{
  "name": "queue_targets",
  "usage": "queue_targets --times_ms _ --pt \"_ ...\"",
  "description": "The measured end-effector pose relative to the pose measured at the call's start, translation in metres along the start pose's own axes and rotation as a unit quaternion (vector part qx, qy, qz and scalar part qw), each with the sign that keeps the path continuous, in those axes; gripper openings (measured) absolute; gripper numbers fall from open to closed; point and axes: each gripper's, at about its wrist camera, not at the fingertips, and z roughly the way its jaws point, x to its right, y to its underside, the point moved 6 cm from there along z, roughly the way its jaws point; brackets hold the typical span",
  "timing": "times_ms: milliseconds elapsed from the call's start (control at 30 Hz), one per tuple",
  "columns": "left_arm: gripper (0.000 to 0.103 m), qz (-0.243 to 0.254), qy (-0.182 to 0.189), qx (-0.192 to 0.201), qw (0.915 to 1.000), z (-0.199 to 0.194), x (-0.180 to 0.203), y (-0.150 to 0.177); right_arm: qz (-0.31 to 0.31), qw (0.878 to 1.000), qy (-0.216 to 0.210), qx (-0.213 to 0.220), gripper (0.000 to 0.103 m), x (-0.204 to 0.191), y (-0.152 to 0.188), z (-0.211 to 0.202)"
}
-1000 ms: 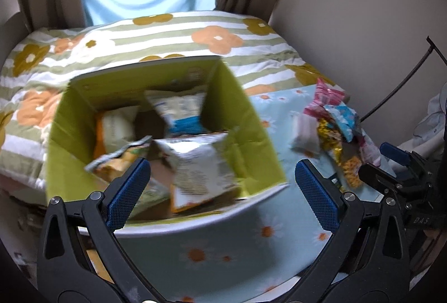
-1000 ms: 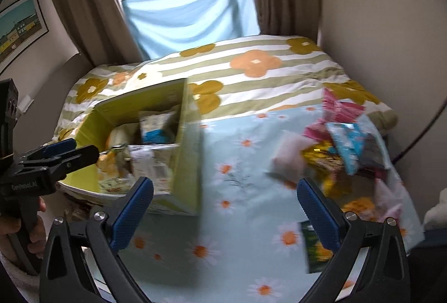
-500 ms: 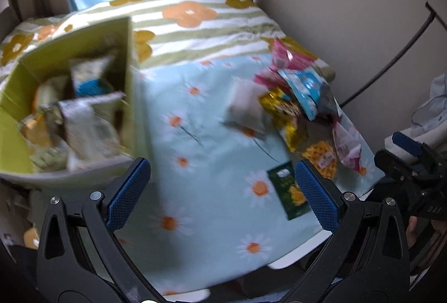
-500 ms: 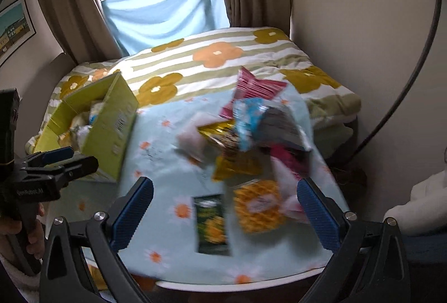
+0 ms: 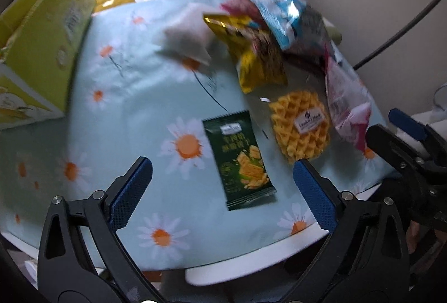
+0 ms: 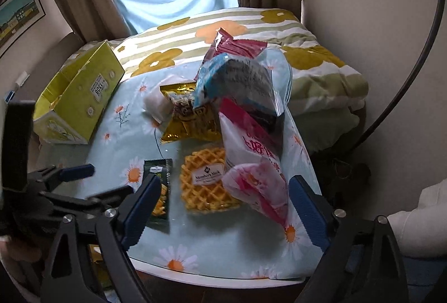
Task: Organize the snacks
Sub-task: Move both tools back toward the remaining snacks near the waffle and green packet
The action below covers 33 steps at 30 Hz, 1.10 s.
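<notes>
A dark green snack packet (image 5: 240, 160) lies flat on the daisy-print tablecloth (image 5: 134, 96), between the open jaws of my left gripper (image 5: 223, 185), which is empty. Beside it lies a wrapped waffle (image 5: 300, 125). Behind them is a pile of packets: gold (image 5: 251, 51), blue (image 5: 282, 15), pink-and-white (image 5: 346, 107) and a white one (image 5: 187, 36). The yellow-green box (image 5: 42, 45) stands at the left. My right gripper (image 6: 223, 208) is open and empty, over the waffle (image 6: 206, 180) and the pink-and-white packet (image 6: 251, 163). The green packet (image 6: 159, 191) and the box (image 6: 78, 96) show there too.
The table's white front edge (image 5: 251, 266) is close below the grippers. A bed with a flowered striped cover (image 6: 307, 62) lies behind the table. A wall and a black cable (image 6: 413, 73) are on the right. The left gripper (image 6: 75, 185) shows at the left of the right wrist view.
Both grippers have swung right, away from the box, and lowered toward the loose snacks. The box has slid to the left edge of both views. Both stay open and empty.
</notes>
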Motion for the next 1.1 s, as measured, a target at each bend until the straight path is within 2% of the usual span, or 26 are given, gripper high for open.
queue_targets --times_ms 100,267,367,567,667,733,900,933,1033,1100 --pt "0.092 -0.001 -0.007 -0.004 1.0000 0.018 0.005 0.003 0.000 1.000 0.000 0.001 0.091 0.006 0.001 0.008" --pt "0.091 -0.012 -0.013 -0.005 0.9998 0.041 0.007 0.009 0.004 1.000 0.001 0.002 0.090 0.013 0.000 0.021" --pt "0.080 -0.010 -0.016 -0.003 0.9998 0.048 0.010 0.011 0.006 1.000 -0.004 0.002 0.090 0.015 0.000 0.029" --pt "0.076 -0.005 -0.021 0.013 0.9997 0.046 0.012 0.008 0.005 1.000 -0.007 0.004 0.090 0.018 0.001 0.038" --pt "0.070 -0.004 -0.029 0.009 0.9995 0.046 0.009 0.010 0.005 1.000 -0.008 0.004 0.088 0.018 0.001 0.040" --pt "0.069 0.005 -0.038 0.011 0.9992 0.046 0.011 0.011 0.004 1.000 -0.008 0.003 0.085 0.019 0.001 0.043" --pt "0.069 0.028 -0.059 0.010 0.9978 0.048 0.024 0.014 0.004 1.000 -0.010 -0.001 0.084 0.019 0.002 0.048" --pt "0.065 0.039 -0.068 0.010 0.9969 0.048 0.028 0.014 0.004 1.000 -0.010 -0.001 0.084 0.019 0.003 0.049" --pt "0.050 0.052 -0.062 0.012 0.9967 0.045 0.038 0.016 0.002 1.000 -0.010 0.000 0.084 0.020 0.002 0.052" --pt "0.047 0.057 -0.060 0.010 0.9965 0.044 0.042 0.015 0.001 1.000 -0.010 -0.001 0.083 0.020 0.001 0.054"
